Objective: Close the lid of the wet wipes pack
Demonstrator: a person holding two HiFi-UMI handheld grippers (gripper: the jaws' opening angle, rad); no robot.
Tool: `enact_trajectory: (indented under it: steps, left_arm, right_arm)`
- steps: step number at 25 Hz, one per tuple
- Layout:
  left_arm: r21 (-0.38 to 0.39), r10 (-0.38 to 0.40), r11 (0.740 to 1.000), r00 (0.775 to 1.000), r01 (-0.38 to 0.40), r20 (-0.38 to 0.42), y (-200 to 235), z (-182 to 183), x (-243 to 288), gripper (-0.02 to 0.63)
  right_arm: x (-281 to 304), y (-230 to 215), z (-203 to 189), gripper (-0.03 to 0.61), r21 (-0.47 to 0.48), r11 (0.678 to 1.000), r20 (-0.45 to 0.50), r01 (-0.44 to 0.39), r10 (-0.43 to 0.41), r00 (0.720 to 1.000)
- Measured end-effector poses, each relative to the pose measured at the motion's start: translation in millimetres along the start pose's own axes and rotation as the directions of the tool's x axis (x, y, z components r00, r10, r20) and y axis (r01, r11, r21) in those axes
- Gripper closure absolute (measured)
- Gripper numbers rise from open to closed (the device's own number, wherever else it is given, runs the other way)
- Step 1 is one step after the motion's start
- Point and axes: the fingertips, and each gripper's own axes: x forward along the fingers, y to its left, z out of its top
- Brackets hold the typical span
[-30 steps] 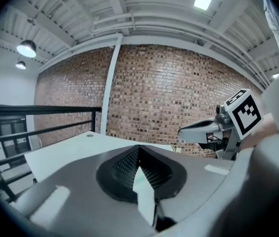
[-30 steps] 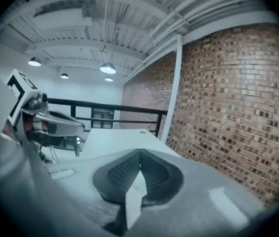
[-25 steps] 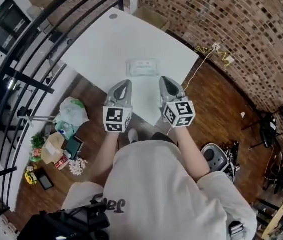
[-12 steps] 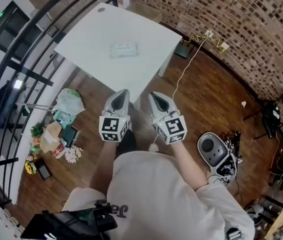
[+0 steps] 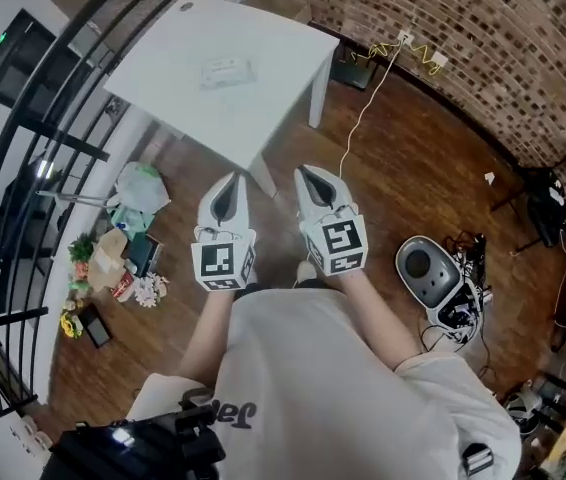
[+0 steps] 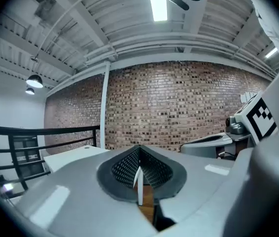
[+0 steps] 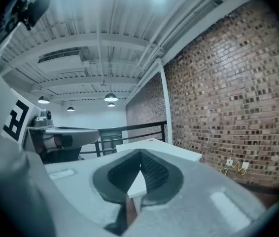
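A steep downward look from the head camera. A white desk [image 5: 273, 83] stands at the upper left, and the wet wipes pack [image 5: 225, 69] lies flat near its middle, alone on the top.

The pack is ahead of both claws and well apart from them. It sits almost straight ahead of the left claw [image 5: 231, 182], and ahead and off to the left of the right claw [image 5: 310, 174], so the left claw is the nearer one, by a little. The pack's long axis runs roughly crosswise to the person, tilted slightly.

Both claws hang side by side over the wooden floor [image 5: 393, 168], short of the desk's near corner, with their tips pointing toward the desk.

Each gripper view shows its claw pressed together at the tips with nothing pinched. Only slivers of desk and floor show through the gap below the tips. The pack cannot be made out in either gripper view.

From this height the pack is too small to tell whether its lid stands up or lies flat. The scene fits two cases: a lid waiting to be pressed down, or a lid already shut with the person standing back. To touch the pack, either claw would have to travel forward over the desk edge.
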Motion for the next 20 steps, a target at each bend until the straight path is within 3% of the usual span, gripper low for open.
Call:
enact_trajectory:
  steps: [4,10,20]
  left_arm:
    - [0.013,-0.026,1.0,0.999,0.026,0.04,-6.1,16.7,-0.6,0.597]
    - [-0.038,0.06,0.998,0.989,-0.056,0.133,37.7,48.5,-26.4,0.597]
    - [-0.059,0.094,0.994,0.989,-0.088,0.116,110.0,38.3,-59.6,0.597]
  right_arm:
    - [-7.0,9.7,25.0,0.591,0.006,1.0,0.065,0.017,-0.018,0.998]
    - [-1.4,39.2,62.0,0.591,-0.052,0.999,0.133,-0.002,0.009,0.991]
    - [34.8,93.8,68.7,0.591,-0.063,0.998,0.122,0.031,-0.023,0.992]
